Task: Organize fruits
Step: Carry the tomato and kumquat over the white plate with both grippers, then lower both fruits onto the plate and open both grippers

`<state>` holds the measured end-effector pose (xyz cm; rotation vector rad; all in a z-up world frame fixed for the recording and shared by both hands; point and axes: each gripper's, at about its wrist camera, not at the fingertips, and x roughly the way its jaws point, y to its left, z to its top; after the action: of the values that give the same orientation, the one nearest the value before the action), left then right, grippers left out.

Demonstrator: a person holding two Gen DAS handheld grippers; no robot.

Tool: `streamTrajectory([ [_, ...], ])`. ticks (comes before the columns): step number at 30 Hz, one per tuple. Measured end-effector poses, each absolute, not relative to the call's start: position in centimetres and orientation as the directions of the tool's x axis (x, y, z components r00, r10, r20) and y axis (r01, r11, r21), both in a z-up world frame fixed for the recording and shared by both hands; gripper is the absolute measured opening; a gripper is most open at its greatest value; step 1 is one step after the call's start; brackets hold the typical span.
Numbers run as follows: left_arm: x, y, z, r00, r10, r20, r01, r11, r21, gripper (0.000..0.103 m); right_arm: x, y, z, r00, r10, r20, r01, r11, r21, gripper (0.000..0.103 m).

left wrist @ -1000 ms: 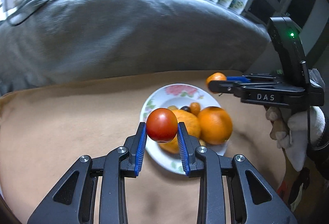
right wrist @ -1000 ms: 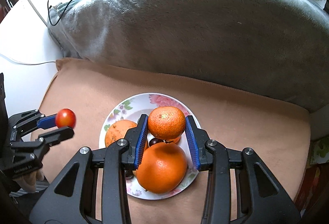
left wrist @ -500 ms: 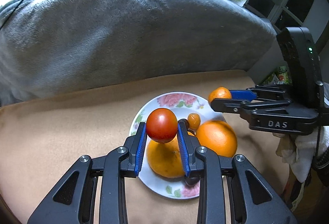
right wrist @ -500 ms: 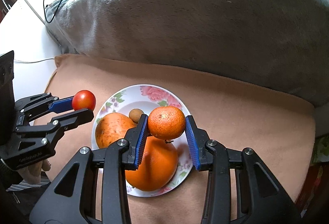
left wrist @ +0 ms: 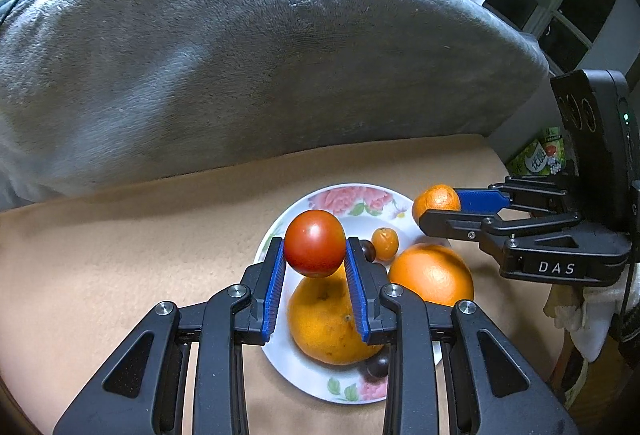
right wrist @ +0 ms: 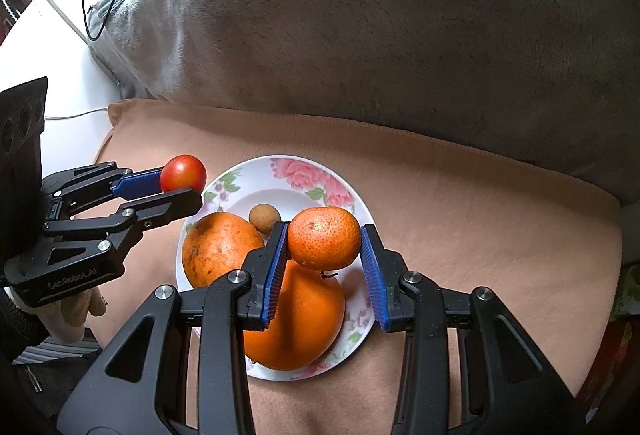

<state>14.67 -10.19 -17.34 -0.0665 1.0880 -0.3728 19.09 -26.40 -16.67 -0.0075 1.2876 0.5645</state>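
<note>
Gripping a red tomato [left wrist: 315,248] between blue pads, the left gripper [left wrist: 315,259] hovers above the floral plate [left wrist: 348,389]; the right gripper [right wrist: 325,249] likewise has its jaws clamped on a mandarin [right wrist: 324,244]. On the plate lie two large oranges [left wrist: 432,274], a kumquat [left wrist: 385,243] at 12 o'clock and dark small fruits, all on a tan blanket [left wrist: 120,255].

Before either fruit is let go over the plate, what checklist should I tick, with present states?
1. Left gripper holds the tomato firmly: ok.
2. Right gripper holds the tangerine firmly: ok.
3. Both fruits over the plate: ok.
4. Bare spot on plate beneath for each: not ok, large oranges lie under them.
5. Height above the piled fruit: cannot tell.
6. Jaws apart from each other: ok.
</note>
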Motion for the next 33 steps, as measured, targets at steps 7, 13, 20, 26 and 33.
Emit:
streamTrajectory([
  [7, 14.84, -10.39, -17.55, 0.401, -0.328, -0.855, 0.263, 0.935, -0.236, 0.029, 19.26, -26.76, -16.87, 0.16, 0.395, -0.905, -0.386, 0.869, 0.311, 0.038],
  [13, 14.99, -10.4, -17.5, 0.394, -0.33, -0.858, 0.27, 0.934, -0.235, 0.029, 19.04, -26.45, -17.01, 0.152, 0.395, -0.906, -0.393, 0.865, 0.312, 0.038],
  [20, 15.11, -10.76, -17.37, 0.396, -0.332, -0.856, 0.278, 0.932, -0.233, 0.036, 18.85, -26.38, -17.03, 0.147, 0.391, -0.909, -0.391, 0.867, 0.309, 0.039],
  [26, 15.03, -10.58, -17.1, 0.401, -0.331, -0.854, 0.276, 0.933, -0.232, 0.036, 18.8, -26.18, -16.86, 0.146, 0.393, -0.908, -0.395, 0.864, 0.311, 0.04],
  [33, 14.8, -10.17, -16.83, 0.406, -0.327, -0.853, 0.275, 0.934, -0.227, 0.037, 18.72, -26.3, -16.27, 0.167, 0.403, -0.9, -0.394, 0.864, 0.314, 0.055],
])
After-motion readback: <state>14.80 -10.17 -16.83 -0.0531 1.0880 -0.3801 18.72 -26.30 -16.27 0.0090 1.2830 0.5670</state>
